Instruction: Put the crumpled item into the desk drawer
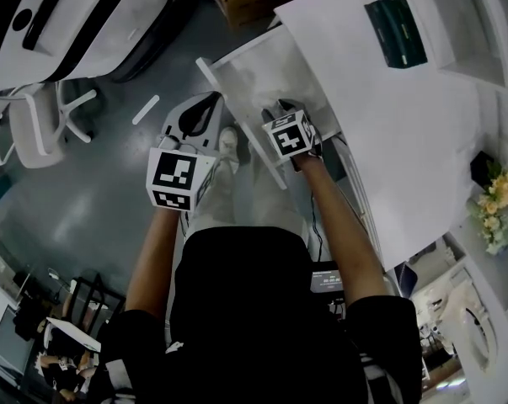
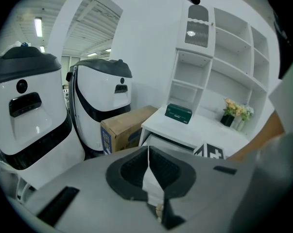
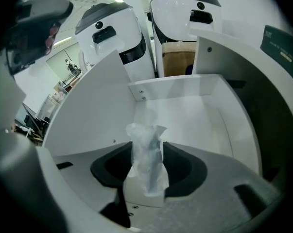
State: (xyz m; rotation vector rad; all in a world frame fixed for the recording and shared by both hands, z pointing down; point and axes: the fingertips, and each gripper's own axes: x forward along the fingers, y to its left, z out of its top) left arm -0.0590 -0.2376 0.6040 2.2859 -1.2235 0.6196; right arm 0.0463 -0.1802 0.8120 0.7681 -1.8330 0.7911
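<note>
Crumpled clear wad point(image 3: 146, 154) stands upright, long axis running out along the jaws, pinched between the pads of the right claw point(image 3: 147, 145); straight ahead and below it lies the open drawer point(image 3: 185, 110), bare inside, jutting from the front edge of the desk point(image 1: 388, 124); the left claw point(image 2: 147, 165), pressed together on nothing, hangs beside the drawer, further off

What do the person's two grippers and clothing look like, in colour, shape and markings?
The left gripper and the right gripper both have pale grey bodies with black pads set in a rounded hollow. Each carries a white cube with black square markers: the left cube and the right cube. The person wears a black top with short sleeves.
</note>
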